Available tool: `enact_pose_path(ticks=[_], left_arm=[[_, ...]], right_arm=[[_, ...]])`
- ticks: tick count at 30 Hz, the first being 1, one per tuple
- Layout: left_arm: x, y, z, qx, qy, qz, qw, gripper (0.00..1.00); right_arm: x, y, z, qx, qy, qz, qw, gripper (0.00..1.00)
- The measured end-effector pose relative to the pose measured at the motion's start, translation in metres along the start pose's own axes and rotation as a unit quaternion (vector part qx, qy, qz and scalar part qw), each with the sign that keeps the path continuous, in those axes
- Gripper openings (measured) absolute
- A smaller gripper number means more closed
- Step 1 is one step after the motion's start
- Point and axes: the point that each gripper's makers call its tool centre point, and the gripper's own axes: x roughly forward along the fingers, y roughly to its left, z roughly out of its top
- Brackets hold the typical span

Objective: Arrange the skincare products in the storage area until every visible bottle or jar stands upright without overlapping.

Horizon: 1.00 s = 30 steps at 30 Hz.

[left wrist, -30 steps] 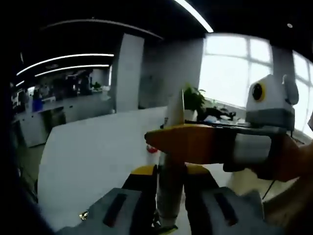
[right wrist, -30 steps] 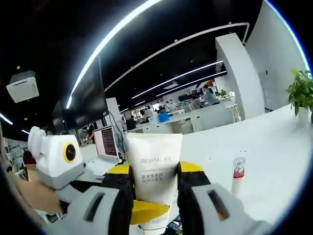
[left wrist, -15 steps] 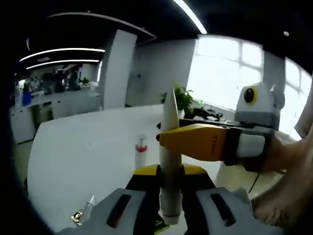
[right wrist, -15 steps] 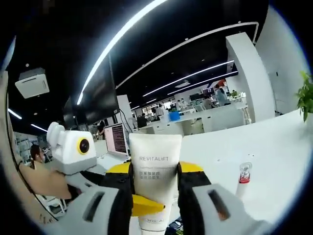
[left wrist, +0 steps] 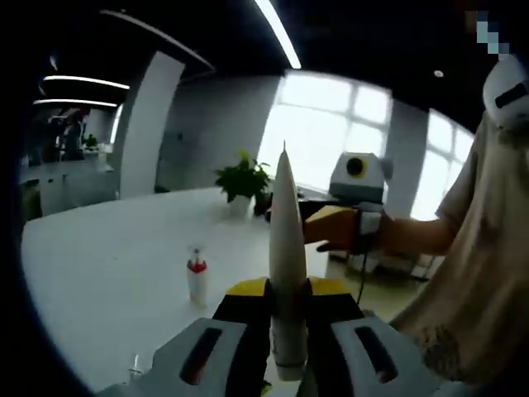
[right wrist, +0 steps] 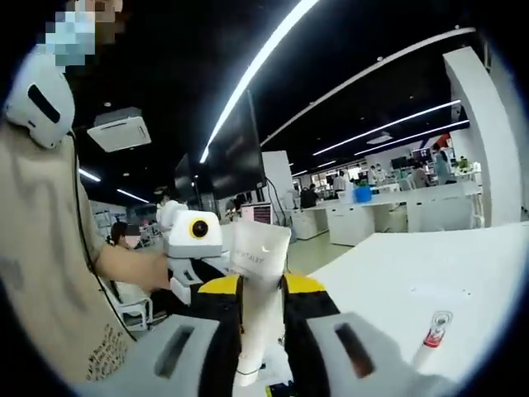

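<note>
In the left gripper view the left gripper point(left wrist: 288, 331) has its jaws pinching the white cream tube point(left wrist: 286, 265) low on its body, near the cap end. The tube is seen edge-on, its crimped end pointing to twelve o'clock. At two o'clock the right gripper point(left wrist: 351, 217) sits apart from the tube in the person's hand point(left wrist: 401, 236). At nine o'clock of the jaws a small red-collared bottle point(left wrist: 197, 279) stands upright on the white desk point(left wrist: 107, 273), and a potted plant point(left wrist: 242, 184) stands at eleven o'clock, farther back.

In the right gripper view the same tube shows its printed face point(right wrist: 258, 285) between that view's own jaws. Whether these jaws press the tube or merely flank it, I cannot tell. The left gripper's body shows at ten o'clock. At four o'clock a red-collared bottle point(right wrist: 432, 337) shows tilted on the desk, though that may be the camera's roll.

The risks, as I judge them: the tube is soft and held off the desk, so a hard pinch could squeeze or crease it, while a light one lets it slip or swing. Set down on its narrow cap, it may topple, perhaps onto the small bottle.
</note>
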Motion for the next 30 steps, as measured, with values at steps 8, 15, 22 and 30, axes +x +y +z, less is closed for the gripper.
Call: enact_pose_path(ticks=[8, 15, 22, 30], left_arm=[[0.001, -0.01, 0.008, 0.023, -0.009, -0.045, 0.9987, 0.11], [0.01, -0.007, 0.0, 0.036, 0.009, -0.066, 0.9971, 0.11], [0.021, 0.011, -0.007, 0.048, 0.014, -0.067, 0.9965, 0.12], [0.043, 0.044, -0.025, 0.077, 0.048, -0.061, 0.994, 0.12]], right_arm=[[0.002, 0.002, 0.005, 0.03, 0.001, 0.056, 0.998, 0.25], [0.003, 0.005, 0.0, 0.014, 0.018, 0.088, 0.9958, 0.18], [0.002, -0.01, -0.007, 0.004, 0.028, 0.073, 0.9969, 0.16], [0.009, -0.037, -0.028, -0.007, 0.056, 0.051, 0.9971, 0.13]])
